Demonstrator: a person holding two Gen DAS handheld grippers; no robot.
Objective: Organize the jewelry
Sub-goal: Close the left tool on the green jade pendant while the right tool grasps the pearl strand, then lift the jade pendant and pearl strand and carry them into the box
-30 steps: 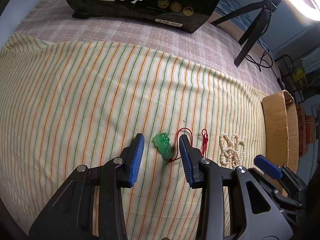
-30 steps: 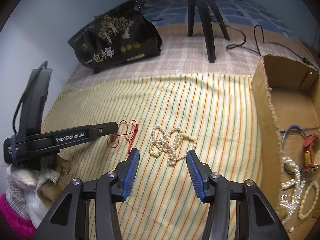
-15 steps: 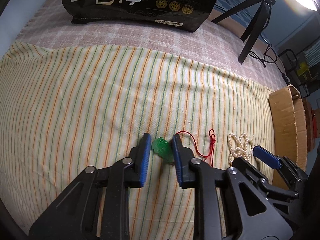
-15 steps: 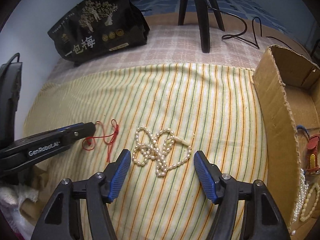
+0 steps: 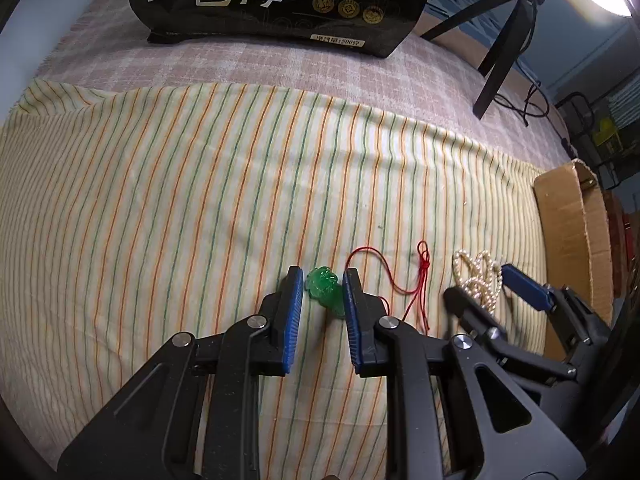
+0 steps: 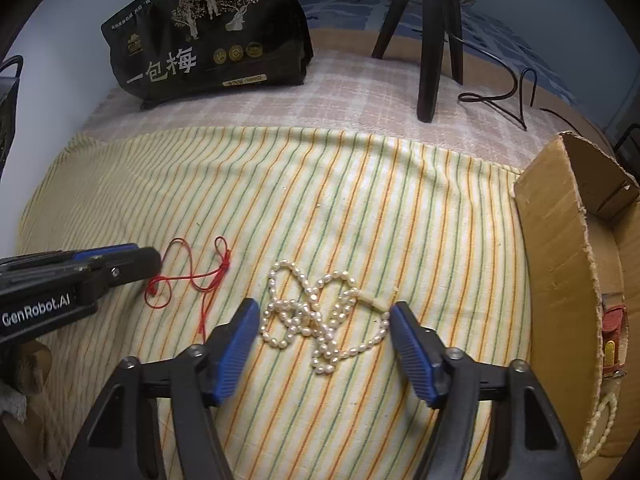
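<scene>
I am clenching my left tool (image 5: 322,292) on the green pendant (image 5: 325,289), a small, glossy, translucent carved lump; its blue ribbed pads are pressing on it from both sides. The pendant is lying with its long axis slanting from its knobbly upper end at the left down towards the right pad. Its thin red cord (image 5: 404,276) is trailing off to the right in loose loops, ending in a small knot.

My right tool (image 6: 320,324) is closing, its jaws wide to either side of the pearl necklace (image 6: 320,312), and the pads are not touching it. The necklace is a strand of small, irregular, creamy beads heaped in overlapping loops, with a pale tube clasp at its upper right; the heap is spreading mostly sideways between the pads.

Both pieces are lying on a soft striped cloth (image 5: 180,200), cream with thin orange and green lines, slightly wrinkled. It is spread over a pink checked blanket (image 5: 240,64). At the back a black glossy bag (image 5: 276,0) with white characters is standing. At the right an open cardboard box (image 6: 556,248) with a ragged edge is holding more pearl strands and a red item. A black tripod (image 6: 428,40) and a black cable (image 6: 504,100) are behind it, near a pale blue wall.
</scene>
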